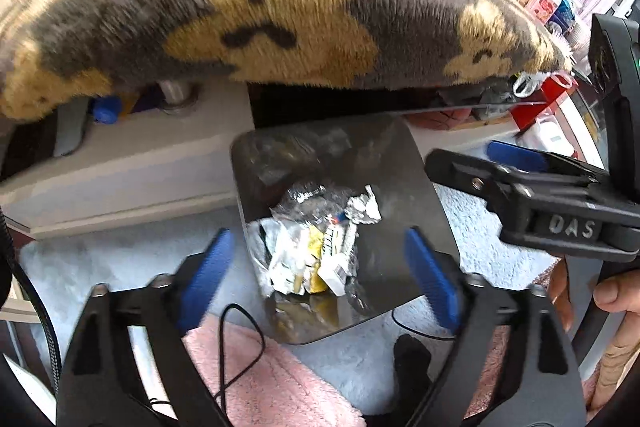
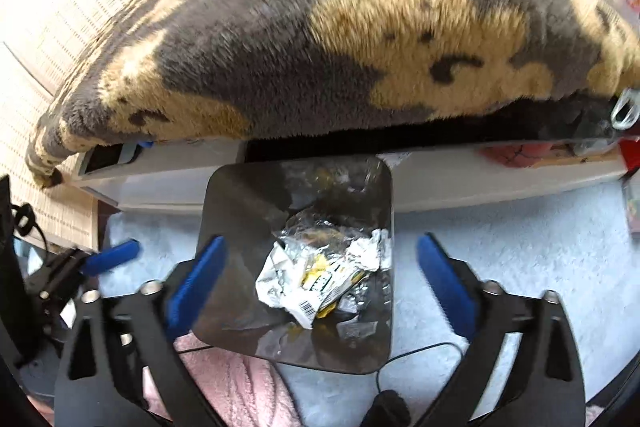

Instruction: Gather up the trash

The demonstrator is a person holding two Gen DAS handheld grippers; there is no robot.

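Nearest the cameras, both tongs hang over the bin with their blue pads spread wide and nothing between them: the left gripper (image 1: 318, 275) frames the litter from above, and the right gripper (image 2: 320, 279) does the same, its black arm also reaching in from the right edge of the left view. Just beyond the pads stands the dark bin (image 2: 224, 195), square-mouthed with rounded corners, on a pale fluffy rug (image 2: 500, 227) with a pink mat (image 1: 256, 367) and a thin black cable (image 1: 240, 347) at its near side. Inside it lies the trash (image 2: 320, 271): crumpled foil and white and yellow printed wrappers, one showing a barcode, piled loosely near the middle. This stuff looks very light, thin and crinkly, so it should crush rather than resist; the foil is likely slick, and a pinch on a raised fold or bunched edge would probably hold better than one on a flat face. Behind the bin runs a low white ledge (image 1: 120, 179), and above that a thick furry grey and tan blanket (image 2: 320, 39) hangs over the edge of what seems to be a bed.
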